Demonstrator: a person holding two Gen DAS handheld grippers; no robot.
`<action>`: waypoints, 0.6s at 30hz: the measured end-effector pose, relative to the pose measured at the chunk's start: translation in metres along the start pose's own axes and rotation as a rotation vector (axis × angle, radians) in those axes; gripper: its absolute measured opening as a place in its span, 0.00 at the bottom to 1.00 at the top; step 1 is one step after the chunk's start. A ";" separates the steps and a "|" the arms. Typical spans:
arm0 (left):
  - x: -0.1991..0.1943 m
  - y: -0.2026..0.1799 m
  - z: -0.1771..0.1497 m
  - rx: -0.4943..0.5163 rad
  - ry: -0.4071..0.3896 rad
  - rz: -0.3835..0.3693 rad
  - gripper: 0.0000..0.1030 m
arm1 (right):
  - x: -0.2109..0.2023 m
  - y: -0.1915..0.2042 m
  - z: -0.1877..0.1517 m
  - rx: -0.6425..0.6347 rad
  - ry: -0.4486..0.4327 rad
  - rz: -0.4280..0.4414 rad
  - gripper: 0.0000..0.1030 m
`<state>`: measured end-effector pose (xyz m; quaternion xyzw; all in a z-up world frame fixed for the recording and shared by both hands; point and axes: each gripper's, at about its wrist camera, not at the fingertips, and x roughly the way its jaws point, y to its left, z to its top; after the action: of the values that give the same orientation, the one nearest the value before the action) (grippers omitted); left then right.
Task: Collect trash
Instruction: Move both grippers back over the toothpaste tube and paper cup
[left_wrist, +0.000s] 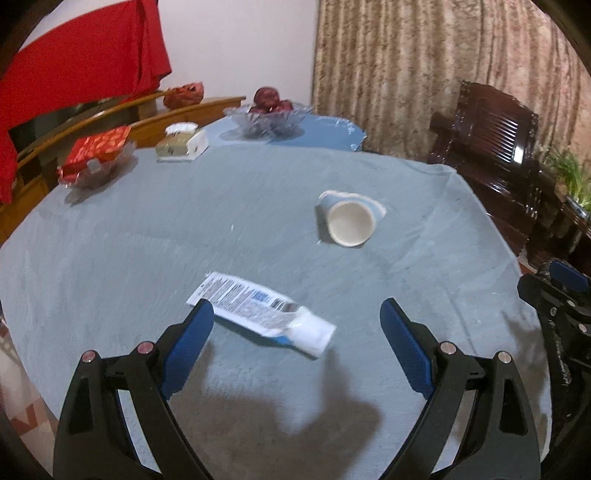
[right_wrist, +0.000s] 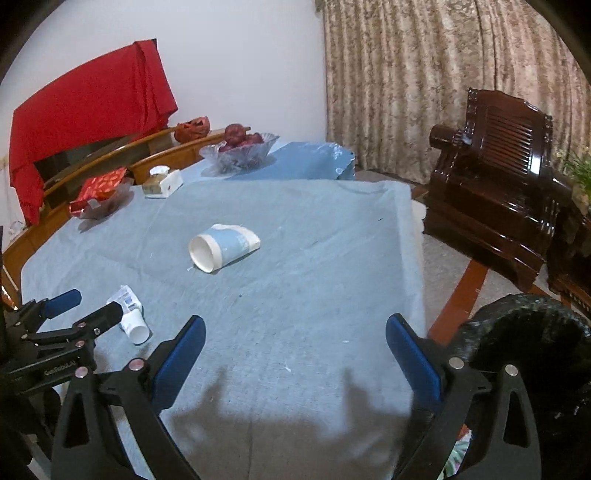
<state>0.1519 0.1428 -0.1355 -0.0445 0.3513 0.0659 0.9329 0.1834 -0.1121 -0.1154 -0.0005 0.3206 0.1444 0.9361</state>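
The left gripper (left_wrist: 297, 314) hangs spread wide and empty just above the blue cloth (left_wrist: 147, 240), with the flattened tube (left_wrist: 258, 310) lying between and slightly ahead of its pads. The tube's long axis runs slantwise, crimped end toward the left pad (left_wrist: 192, 328), cap end toward the middle, so the jaws would close roughly along its length unless the wrist turns. Farther off and to the right lies the tipped paper cup (left_wrist: 349, 218), mouth facing the camera. The right gripper (right_wrist: 295, 334) is also parted and holds nothing; the cup (right_wrist: 223, 245) sits ahead and left of it, well apart. By my judgement the left takes the tube, being much nearer
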 end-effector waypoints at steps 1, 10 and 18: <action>0.004 0.003 0.000 -0.009 0.008 0.001 0.86 | 0.003 0.001 0.000 -0.002 0.005 0.002 0.93; 0.029 0.013 -0.003 -0.052 0.055 -0.009 0.86 | 0.027 0.012 -0.003 -0.012 0.047 0.016 0.93; 0.048 0.017 -0.001 -0.091 0.101 -0.022 0.79 | 0.040 0.014 -0.003 -0.013 0.067 0.017 0.93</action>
<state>0.1842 0.1643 -0.1686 -0.0939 0.3940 0.0694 0.9116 0.2076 -0.0879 -0.1403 -0.0088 0.3510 0.1546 0.9235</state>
